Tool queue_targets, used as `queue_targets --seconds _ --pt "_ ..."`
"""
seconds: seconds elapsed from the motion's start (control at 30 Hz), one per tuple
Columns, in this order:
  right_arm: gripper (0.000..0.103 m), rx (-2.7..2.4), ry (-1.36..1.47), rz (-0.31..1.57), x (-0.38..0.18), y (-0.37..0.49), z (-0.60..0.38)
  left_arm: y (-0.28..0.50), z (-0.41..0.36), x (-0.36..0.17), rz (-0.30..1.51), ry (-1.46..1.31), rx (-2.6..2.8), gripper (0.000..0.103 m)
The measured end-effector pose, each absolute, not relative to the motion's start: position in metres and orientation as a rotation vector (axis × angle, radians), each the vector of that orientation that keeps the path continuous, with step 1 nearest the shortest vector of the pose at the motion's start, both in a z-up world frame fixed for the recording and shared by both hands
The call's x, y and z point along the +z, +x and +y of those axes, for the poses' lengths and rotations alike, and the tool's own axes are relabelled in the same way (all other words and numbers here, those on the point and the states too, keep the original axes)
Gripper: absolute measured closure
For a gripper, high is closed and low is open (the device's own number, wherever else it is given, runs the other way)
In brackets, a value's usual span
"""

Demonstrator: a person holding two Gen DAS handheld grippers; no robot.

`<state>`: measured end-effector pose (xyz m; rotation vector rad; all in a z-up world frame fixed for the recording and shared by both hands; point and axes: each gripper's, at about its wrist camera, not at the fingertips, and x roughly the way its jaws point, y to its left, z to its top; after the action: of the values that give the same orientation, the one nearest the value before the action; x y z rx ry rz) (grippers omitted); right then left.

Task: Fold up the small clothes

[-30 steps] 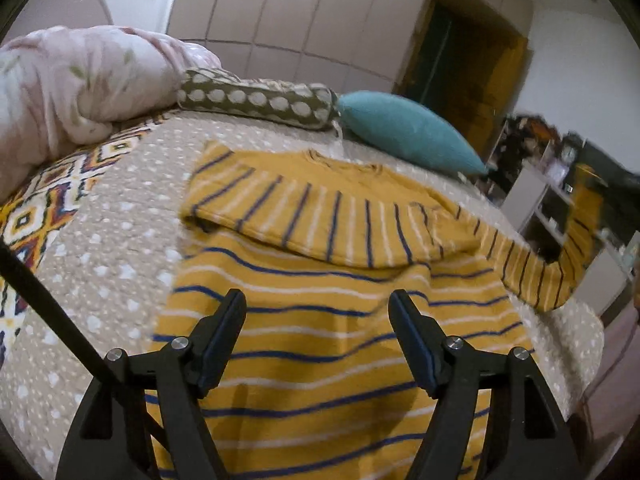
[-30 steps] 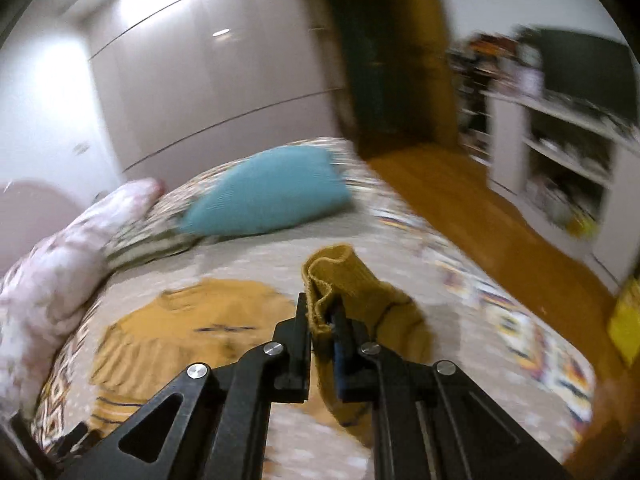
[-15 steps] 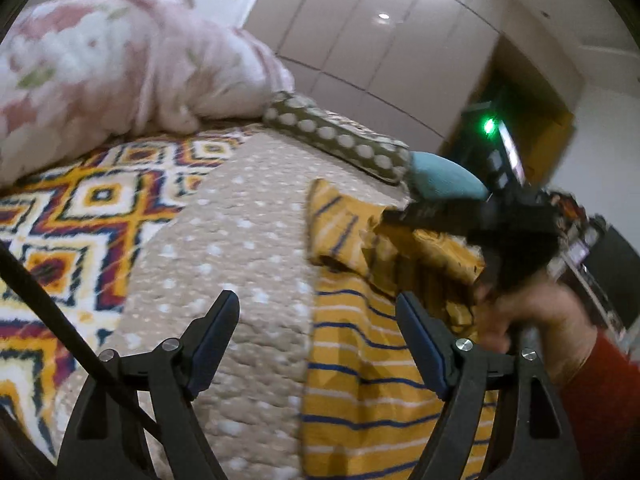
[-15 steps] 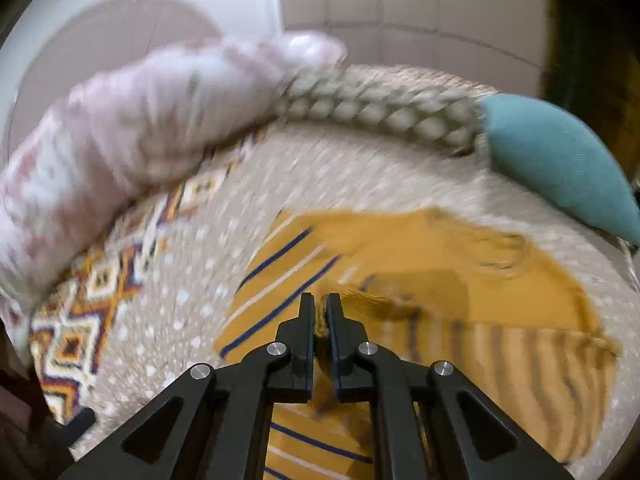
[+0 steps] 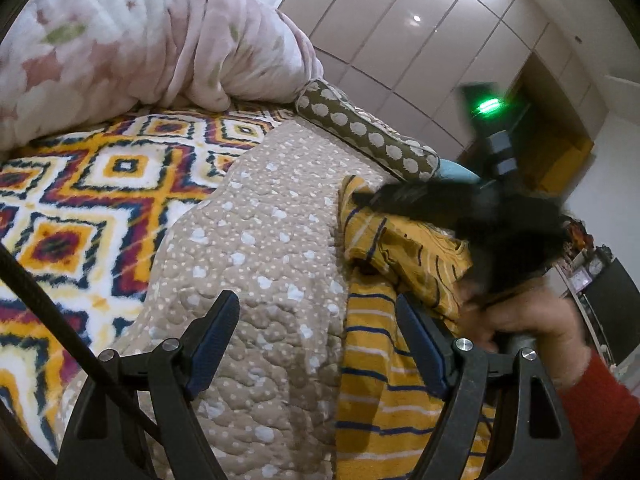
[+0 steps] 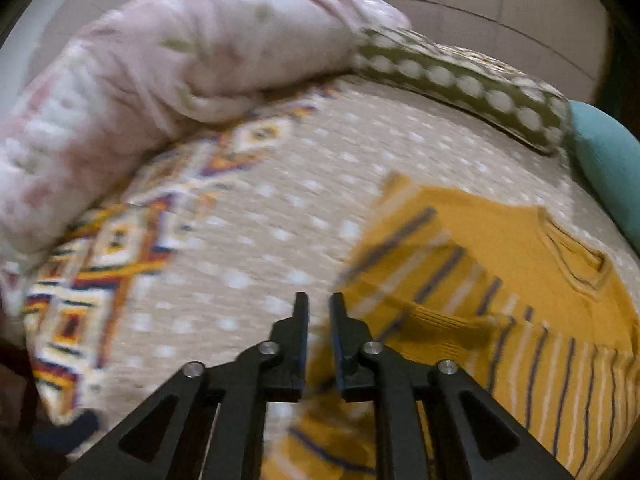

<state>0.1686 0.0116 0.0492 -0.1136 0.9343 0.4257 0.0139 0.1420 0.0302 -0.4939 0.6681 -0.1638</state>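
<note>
Right of both jaws, striped sweater (image 6: 520, 280)

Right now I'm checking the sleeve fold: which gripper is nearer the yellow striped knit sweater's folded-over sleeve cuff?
Right. The right gripper, jaws opening and empty, sits just beside the cuff; the left gripper hangs open over the sweater's side edge, farther back.
</note>
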Motion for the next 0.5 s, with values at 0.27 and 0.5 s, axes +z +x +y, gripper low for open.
queue_targets --seconds 0.27,0.5 --pt "0.029 0.254 -0.151 0.808 0.090 0.149 -0.044 0.013 0.142 0.031 0.676 -0.519 -0.175 0.024" --pt "0.040 0.275 -0.079 0.940 0.055 0.154 -0.061 0.013 0.135 0.031 0.679 -0.495 -0.182 0.024"
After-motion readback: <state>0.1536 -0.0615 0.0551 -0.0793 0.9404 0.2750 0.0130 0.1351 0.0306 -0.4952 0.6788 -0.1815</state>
